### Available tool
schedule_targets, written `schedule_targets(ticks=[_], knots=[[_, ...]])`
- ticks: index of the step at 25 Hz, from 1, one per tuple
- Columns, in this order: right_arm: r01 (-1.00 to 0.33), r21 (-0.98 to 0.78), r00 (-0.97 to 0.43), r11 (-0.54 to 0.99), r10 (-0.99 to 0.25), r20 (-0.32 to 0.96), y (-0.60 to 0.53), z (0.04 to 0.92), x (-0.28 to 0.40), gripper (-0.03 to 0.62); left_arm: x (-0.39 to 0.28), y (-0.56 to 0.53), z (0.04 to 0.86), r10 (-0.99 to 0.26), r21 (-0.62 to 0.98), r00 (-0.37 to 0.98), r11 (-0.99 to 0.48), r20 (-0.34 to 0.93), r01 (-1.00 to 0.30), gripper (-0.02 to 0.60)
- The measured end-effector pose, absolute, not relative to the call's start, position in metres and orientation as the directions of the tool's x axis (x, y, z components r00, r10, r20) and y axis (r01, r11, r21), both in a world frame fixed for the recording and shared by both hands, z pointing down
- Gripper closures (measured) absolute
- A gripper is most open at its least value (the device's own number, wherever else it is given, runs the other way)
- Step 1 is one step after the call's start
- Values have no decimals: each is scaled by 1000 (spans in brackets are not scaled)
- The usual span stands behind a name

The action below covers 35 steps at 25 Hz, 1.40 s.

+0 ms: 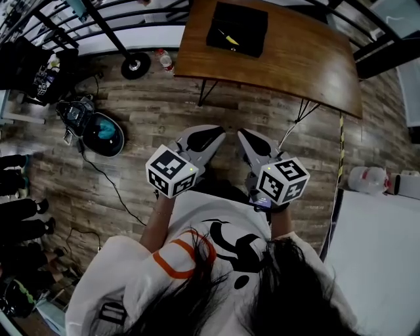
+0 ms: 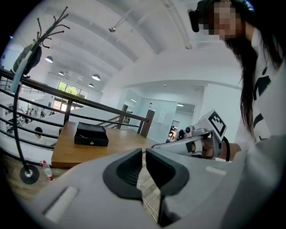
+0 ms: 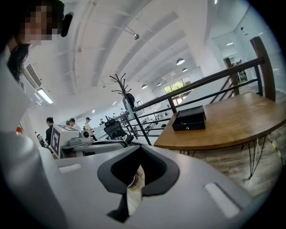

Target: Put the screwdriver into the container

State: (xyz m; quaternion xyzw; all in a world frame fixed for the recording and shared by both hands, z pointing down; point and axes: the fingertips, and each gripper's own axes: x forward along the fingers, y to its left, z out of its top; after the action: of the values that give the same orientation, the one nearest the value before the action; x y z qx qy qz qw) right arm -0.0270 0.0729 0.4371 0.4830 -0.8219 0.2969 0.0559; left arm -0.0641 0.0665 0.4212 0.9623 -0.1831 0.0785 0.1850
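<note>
Far across the floor on the table (image 1: 295,59), the black container (image 1: 249,20) already has a small yellow-handled thing lying in it, probably the screwdriver (image 1: 228,38) (too small to be sure). If so, I judge the task done, with nothing left. Both claws are held close to the person's body, well away from the table. The left claw (image 2: 144,152) shows only a thin slit and grips nothing. The right claw (image 3: 140,149) has its tips together and is empty too.

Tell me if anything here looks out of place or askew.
Nothing looks damaged or spilled. Only oddity: a clear plastic bottle with a red cap sits on the wood-plank floor beside the brown wooden table, not on it.
</note>
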Motion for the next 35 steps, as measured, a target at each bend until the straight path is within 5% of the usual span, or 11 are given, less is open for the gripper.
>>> schedule_targets(ticks=[35], knots=[[-861,-364,-477,355,-812,337,158,428,38,569,-8,159,410,-294,257,932,-903,212,-343,581]])
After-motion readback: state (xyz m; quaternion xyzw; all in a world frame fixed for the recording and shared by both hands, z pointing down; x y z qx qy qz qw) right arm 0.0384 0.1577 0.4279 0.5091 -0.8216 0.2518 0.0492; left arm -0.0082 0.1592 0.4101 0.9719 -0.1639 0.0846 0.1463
